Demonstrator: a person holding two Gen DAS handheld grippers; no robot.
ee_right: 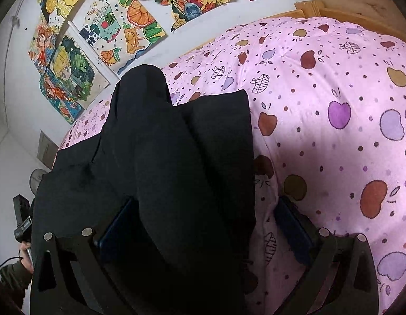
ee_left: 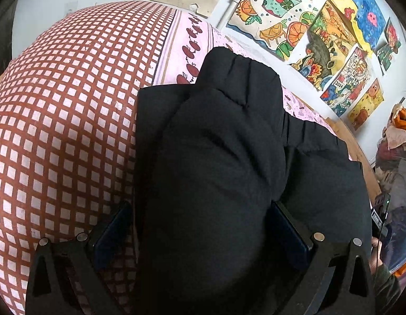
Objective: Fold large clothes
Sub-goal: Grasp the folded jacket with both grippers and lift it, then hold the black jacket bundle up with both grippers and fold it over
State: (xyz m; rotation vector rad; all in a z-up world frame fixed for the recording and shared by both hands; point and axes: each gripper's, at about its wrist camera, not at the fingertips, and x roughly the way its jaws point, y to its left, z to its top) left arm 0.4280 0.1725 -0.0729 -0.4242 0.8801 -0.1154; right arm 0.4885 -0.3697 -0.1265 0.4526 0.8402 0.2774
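A large black padded garment (ee_left: 224, 157) lies on the bed, partly folded, with a sleeve laid over its body. In the left wrist view my left gripper (ee_left: 200, 225) is open, its blue-padded fingers (ee_left: 116, 225) straddling the garment's near left edge. In the right wrist view the same garment (ee_right: 176, 157) fills the left centre. My right gripper (ee_right: 203, 225) is open, with its fingers (ee_right: 292, 223) either side of the garment's near right edge. No fabric is pinched in either view.
The bed has a red-and-white checked cover (ee_left: 58, 118) on the left and a pink apple-print quilt (ee_right: 334, 118) on the right. Children's drawings (ee_left: 294, 26) hang on the white wall behind. A wooden bed frame (ee_right: 347, 0) borders the far side.
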